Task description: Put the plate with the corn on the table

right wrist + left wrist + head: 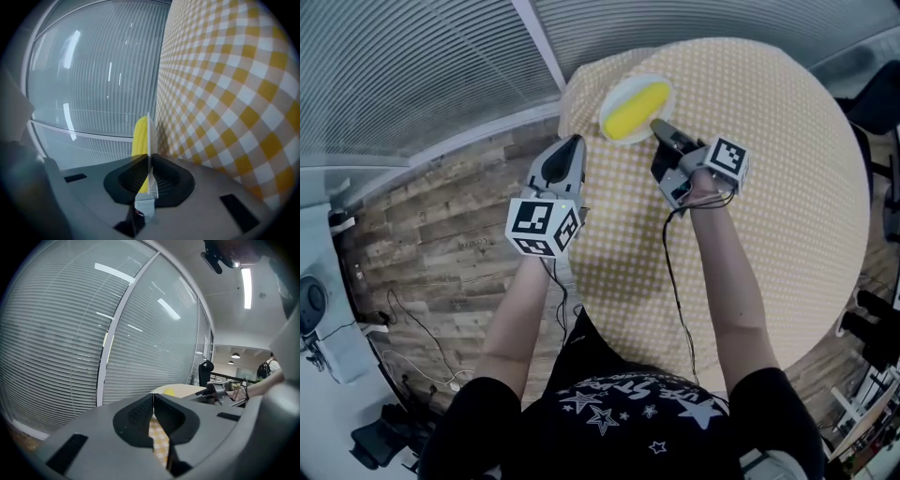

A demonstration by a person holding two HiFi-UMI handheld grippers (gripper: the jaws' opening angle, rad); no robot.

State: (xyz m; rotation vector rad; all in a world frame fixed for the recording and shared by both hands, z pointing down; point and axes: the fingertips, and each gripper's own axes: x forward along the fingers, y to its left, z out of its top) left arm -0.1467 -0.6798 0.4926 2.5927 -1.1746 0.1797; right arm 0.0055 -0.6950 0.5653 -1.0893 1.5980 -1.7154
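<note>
Counting 1 plate (619,94), 1 corn cob (637,110), 1 checked table (769,187), 2 grippers. Noting plate as white and round, carrying the bright yellow cob, at the table's far edge by the blinds (412,66). Pinching plate's near rim with right gripper (661,129); holding left gripper (572,142) closed on nothing beside the table's edge.

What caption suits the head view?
Right gripper grips the rim of a white round plate holding a yellow corn cob over the yellow-checked round table.
</note>
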